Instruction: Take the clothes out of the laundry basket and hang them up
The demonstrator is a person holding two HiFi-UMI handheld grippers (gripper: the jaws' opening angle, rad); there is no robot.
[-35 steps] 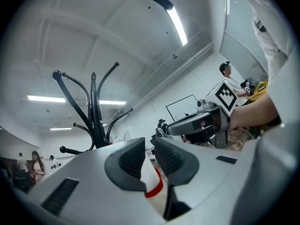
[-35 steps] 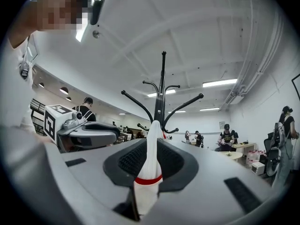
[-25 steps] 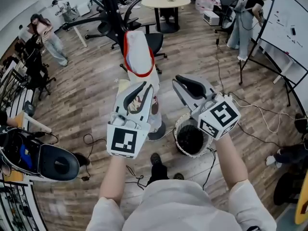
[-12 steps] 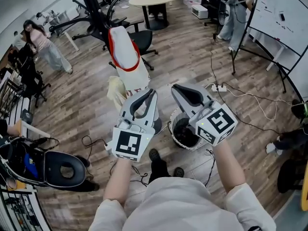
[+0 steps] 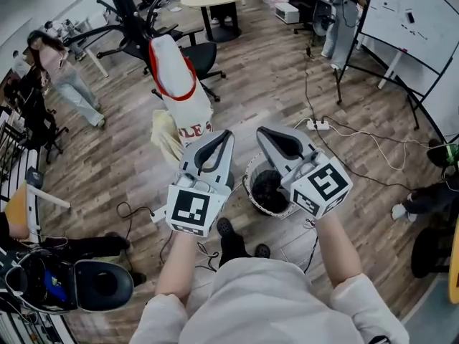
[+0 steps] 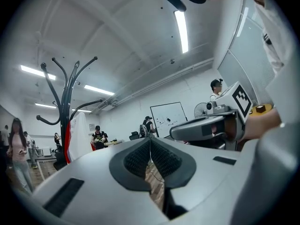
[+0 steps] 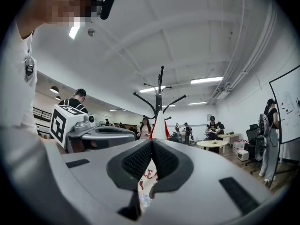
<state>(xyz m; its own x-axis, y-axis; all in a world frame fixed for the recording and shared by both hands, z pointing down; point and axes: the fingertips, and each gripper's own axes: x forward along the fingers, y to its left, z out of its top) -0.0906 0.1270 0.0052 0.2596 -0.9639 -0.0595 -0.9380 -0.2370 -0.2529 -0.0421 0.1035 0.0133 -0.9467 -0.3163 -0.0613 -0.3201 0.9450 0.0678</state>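
The left gripper (image 5: 224,136) and the right gripper (image 5: 265,132) are side by side above the basket (image 5: 249,180). The left one is just off the basket's rim and the right one is over the rim. The jaws of both have just been closing. Now the pads of each pair meet, with nothing between them.

The clothes (image 5: 271,190) lie inside the basket as a dark heap. It is perhaps only one piece, but the view is too small to be sure.

I judge this cloth to be soft, light and limp. It will sag and trail when it is lifted, and it may catch on the basket, which also looks light. A good place to take hold is a top fold, or better a collar or shoulder edge, with the two grippers apart from each other. The jaws must open first.

The rack (image 5: 126,9) stands well beyond the basket. A white garment (image 5: 176,84) already hangs on it.
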